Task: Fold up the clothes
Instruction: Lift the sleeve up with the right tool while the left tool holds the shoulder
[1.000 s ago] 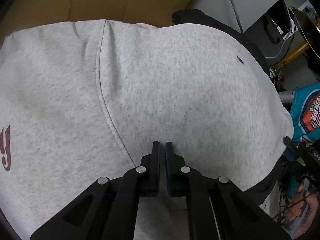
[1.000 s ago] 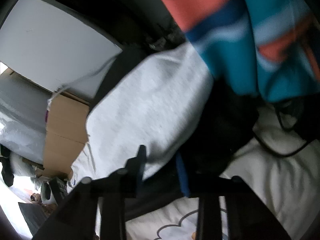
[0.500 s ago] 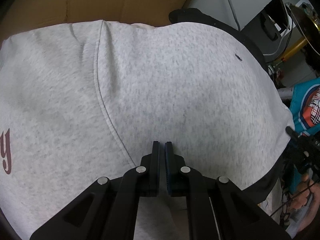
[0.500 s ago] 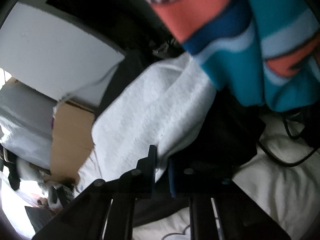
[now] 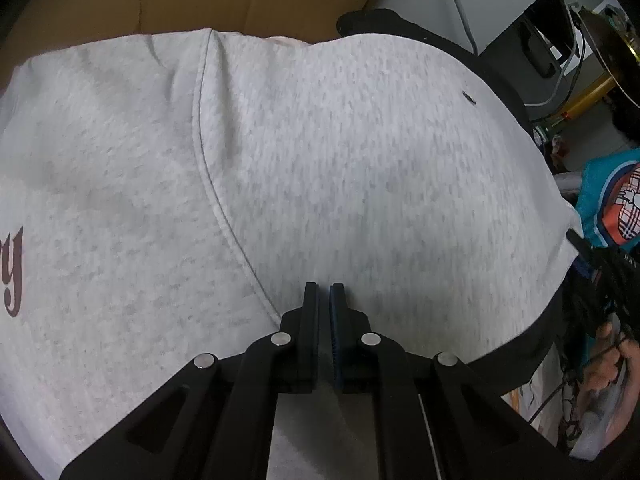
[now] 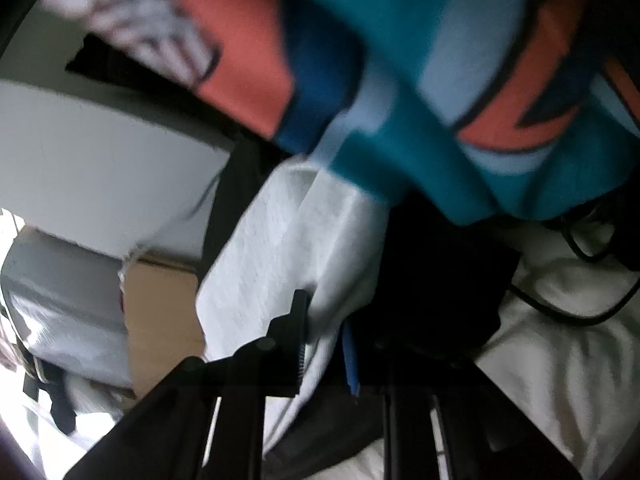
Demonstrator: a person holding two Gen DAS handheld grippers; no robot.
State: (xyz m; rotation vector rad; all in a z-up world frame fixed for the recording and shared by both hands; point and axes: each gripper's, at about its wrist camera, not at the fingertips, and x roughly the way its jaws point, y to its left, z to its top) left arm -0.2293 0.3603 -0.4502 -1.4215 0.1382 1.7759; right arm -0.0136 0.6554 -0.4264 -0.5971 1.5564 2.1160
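Observation:
A light grey marl garment (image 5: 360, 160) with a curved seam and dark red lettering at its left edge fills the left wrist view. My left gripper (image 5: 325, 286) is shut, its tips pinching the grey fabric beside the seam. In the right wrist view, the same grey garment (image 6: 280, 248) hangs as a folded edge. My right gripper (image 6: 324, 316) has that edge between its fingers, and its jaws are opening slightly while the cloth still fills the gap. The right gripper also shows at the garment's right edge (image 5: 580, 248), held by a hand (image 5: 616, 360).
A teal, orange and blue garment (image 6: 440, 80) hangs close above the right gripper. Black cloth (image 6: 432, 280) and cables lie on white bedding (image 6: 560, 360). A cardboard box (image 5: 160, 0) stands behind the grey garment, with white panels and equipment at the right.
The right gripper's wide jaws closed on the grey garment's edge, and the view rolled and moved nearer the cloth. The left gripper has stayed shut in place.

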